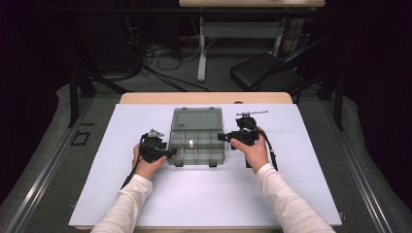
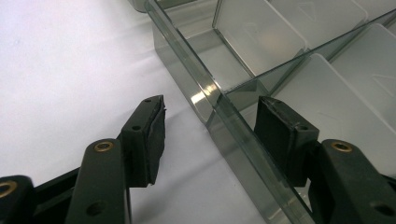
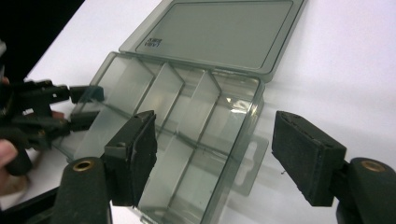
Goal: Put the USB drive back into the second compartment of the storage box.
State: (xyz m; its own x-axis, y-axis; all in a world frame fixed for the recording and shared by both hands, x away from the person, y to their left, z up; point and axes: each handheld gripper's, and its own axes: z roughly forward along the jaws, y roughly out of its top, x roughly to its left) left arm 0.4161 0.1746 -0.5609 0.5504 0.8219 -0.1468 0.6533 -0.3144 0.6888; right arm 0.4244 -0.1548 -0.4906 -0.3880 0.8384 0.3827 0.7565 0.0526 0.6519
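I've got the clear organizer box (image 1: 196,142) sitting mid-table on the white sheet (image 1: 204,194), toward the far edge, lid (image 1: 197,118) flipped open flat behind it, dividers visible inside. My left gripper (image 1: 170,153) is at the box's left wall near the front corner; in the left gripper view the jaws straddle that wall (image 2: 219,105), one pad outside over the sheet, the other (image 2: 280,135) inside the compartment. Gap still visible on the outside pad, so not clamped, jaws apart with the wall between them. My right gripper (image 1: 222,137) is at the box's right side; in the right gripper view its jaws stand wide apart, left pad (image 3: 135,154) over the compartments, right pad (image 3: 306,156) outside over the sheet beside the hang tab (image 3: 250,165). Holding nothing.
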